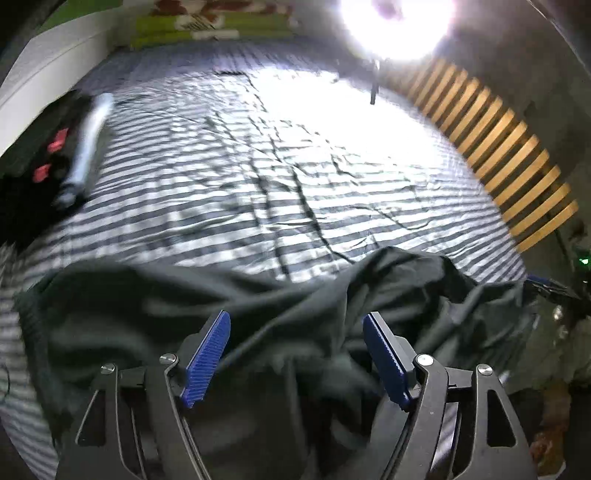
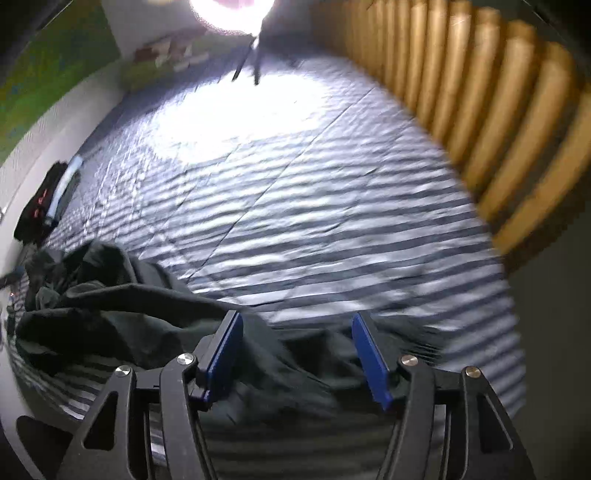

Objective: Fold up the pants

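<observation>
Two grippers hang over a bed spread with a grey-and-white striped sheet (image 1: 229, 173), creased and lit hard by a round lamp (image 1: 397, 22) at its far end. A wooden slatted frame (image 1: 495, 155) curves along the right side of the bed, a white wall (image 1: 40, 70) runs along the left, and green packages (image 1: 207, 27) are stacked at the far edge. A dark bundle with red marks and a pale tube (image 1: 86, 144) lie on the sheet by the wall. The dark pants (image 1: 192, 314) sit bunched at the near edge of the bed, a rumpled band whose long axis runs left to right across both views; which end is the waist cannot be told. The left gripper (image 1: 295, 354) has its blue pads spread wide above the cloth, pinching nothing. The right gripper (image 2: 297, 354) is likewise spread over the pants' (image 2: 122, 310) right part, which trails away to its left.
</observation>
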